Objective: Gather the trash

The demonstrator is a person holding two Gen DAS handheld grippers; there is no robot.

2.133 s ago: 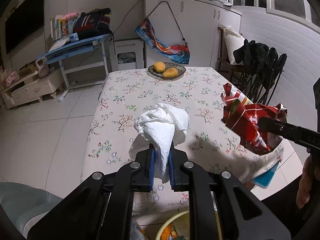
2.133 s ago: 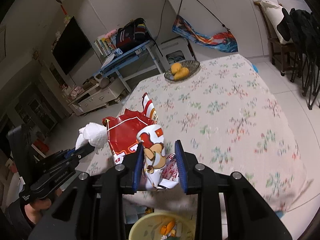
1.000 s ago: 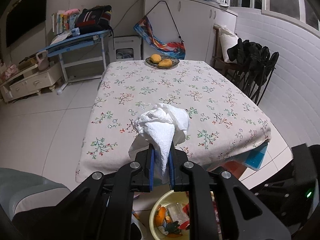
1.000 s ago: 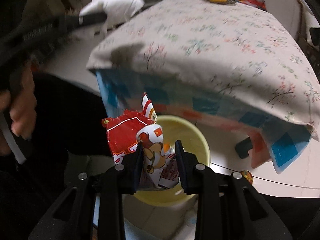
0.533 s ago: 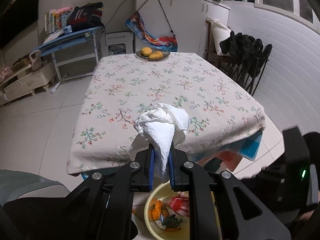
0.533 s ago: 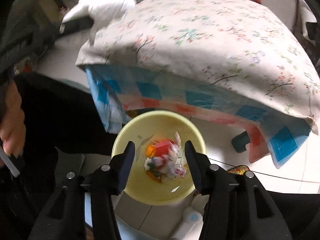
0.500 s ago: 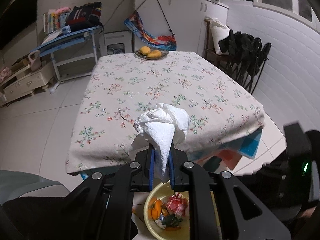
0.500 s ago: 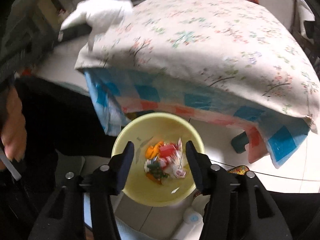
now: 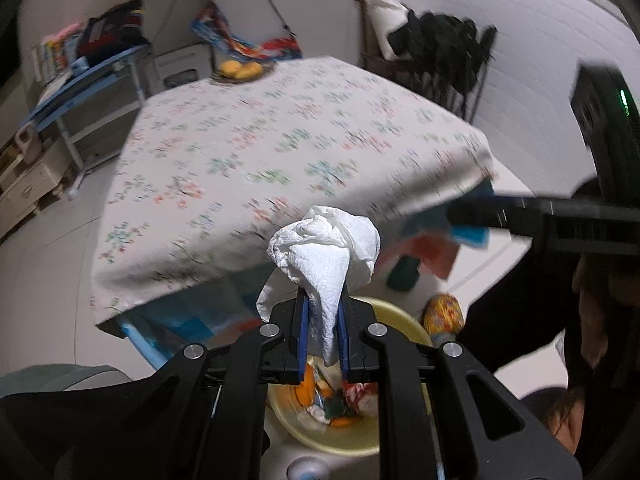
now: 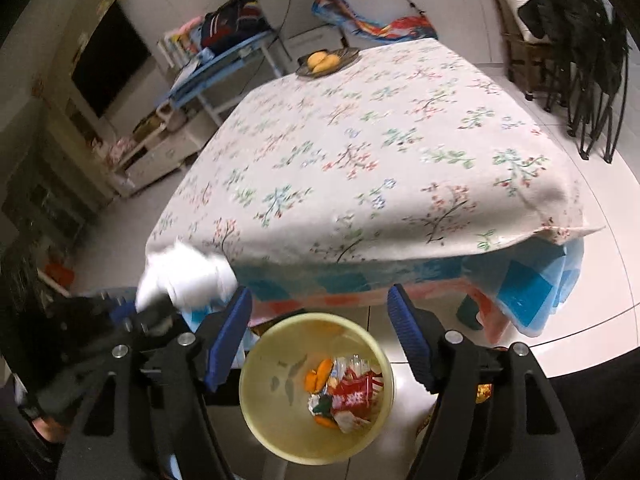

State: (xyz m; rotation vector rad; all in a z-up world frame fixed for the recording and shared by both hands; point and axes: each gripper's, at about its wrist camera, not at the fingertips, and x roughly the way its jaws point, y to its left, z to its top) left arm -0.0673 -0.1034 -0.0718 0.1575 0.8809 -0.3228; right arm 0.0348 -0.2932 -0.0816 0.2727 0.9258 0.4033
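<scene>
One crumpled white paper towel (image 9: 325, 249) is pinched between the blue pads of the left gripper (image 9: 322, 336), whose jaws are nearly together on its lower tail; the wad bulges above the fingertips. The right gripper (image 10: 319, 334) holds nothing, its two blue pads spread wide apart. One yellow trash bin (image 10: 256, 408) stands on the tiled floor directly below both tools, at the near edge of the table. Inside it lie one red-and-white snack wrapper (image 10: 354, 390), orange peel pieces (image 10: 318, 374) and other small scraps too jumbled to count.

In the right wrist view the bin's rim sits framed between the open fingers, and the towel shows as a white blur to the left, just beside the left pad. One table with a floral tablecloth (image 10: 360, 152) fills the middle; its near edge overhangs a blue-and-pink checked under-cloth (image 10: 532, 292) that hangs close to the bin's far rim. At the far end sits one fruit plate (image 10: 344, 56) with two yellow fruits (image 10: 322, 62). Dark folding chairs (image 10: 588, 48) stand well apart on the right.
</scene>
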